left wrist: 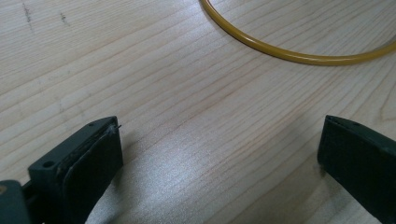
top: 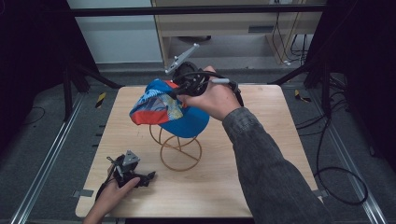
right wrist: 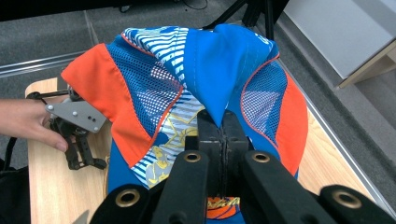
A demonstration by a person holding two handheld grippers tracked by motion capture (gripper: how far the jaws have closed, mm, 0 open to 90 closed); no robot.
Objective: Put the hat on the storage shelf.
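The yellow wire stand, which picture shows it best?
The high view: the yellow wire stand shows whole, its loops rising under the cap pinched by the right tool. The left gripper view gives just an arc of its base ring.

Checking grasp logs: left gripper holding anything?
No, the left gripper has its jaws wide apart over bare table, with nothing between them.

Grey floor (top: 37, 135) and cables (top: 341, 186) surround the table (top: 261, 140).
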